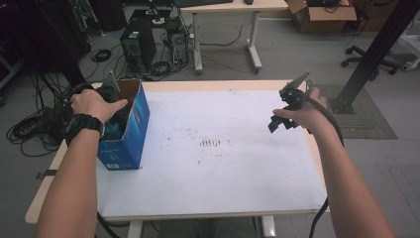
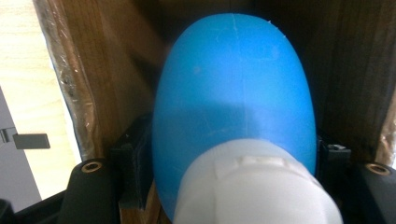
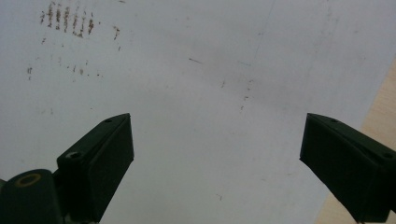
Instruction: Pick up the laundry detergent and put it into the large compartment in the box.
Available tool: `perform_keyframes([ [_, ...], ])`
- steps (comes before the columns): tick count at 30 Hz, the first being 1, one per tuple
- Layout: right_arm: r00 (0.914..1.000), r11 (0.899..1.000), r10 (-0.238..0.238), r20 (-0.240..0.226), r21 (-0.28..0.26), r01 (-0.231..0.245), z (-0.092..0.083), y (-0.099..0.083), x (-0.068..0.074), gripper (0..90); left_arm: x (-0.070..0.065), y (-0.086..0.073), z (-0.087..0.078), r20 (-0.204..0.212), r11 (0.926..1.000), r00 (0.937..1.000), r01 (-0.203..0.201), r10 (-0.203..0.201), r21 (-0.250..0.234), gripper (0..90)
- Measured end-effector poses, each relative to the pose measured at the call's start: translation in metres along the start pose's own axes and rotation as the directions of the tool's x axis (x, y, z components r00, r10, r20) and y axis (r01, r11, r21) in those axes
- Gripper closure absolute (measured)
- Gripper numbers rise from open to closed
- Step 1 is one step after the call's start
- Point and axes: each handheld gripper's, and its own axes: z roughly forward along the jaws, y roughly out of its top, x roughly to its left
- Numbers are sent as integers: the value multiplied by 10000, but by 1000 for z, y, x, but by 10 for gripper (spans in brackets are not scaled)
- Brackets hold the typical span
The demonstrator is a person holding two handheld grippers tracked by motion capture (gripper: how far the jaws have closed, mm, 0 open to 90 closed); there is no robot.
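An open blue cardboard box (image 1: 133, 124) stands on the table's left edge. My left gripper (image 1: 113, 106) reaches down into it, mostly hidden under the hand. In the left gripper view a blue rounded object with a white end (image 2: 233, 93) sits between the jaws of that gripper (image 2: 233, 154). The pads stand right beside its sides and seem just off it, with the box's brown inner walls (image 2: 107, 70) around. My right gripper (image 1: 280, 124) hovers over the table's right side. Its jaws (image 3: 217, 154) are wide open with nothing between them.
A white sheet (image 1: 223, 163) with brown smudges (image 1: 210, 143) covers the wooden table (image 1: 44, 193). Beyond the table's far edge are computer towers (image 1: 138, 47), floor cables, a desk and a black post (image 1: 376, 49).
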Motion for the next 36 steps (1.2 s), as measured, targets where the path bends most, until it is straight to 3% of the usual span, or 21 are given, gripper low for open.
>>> perform_keyframes([
  [13, 10000, 10000, 7, -20, -26, -7, -1, -1, -1, 97, -2, -2, -10, 45, 10000, 10000, 72, -72, -16, 291],
  [36, 10000, 10000, 0, -42, -88, -1, -4, -2, 0, 97, -10, -3, -54, -153, 9993, 9998, -90, 84, -368, 280],
])
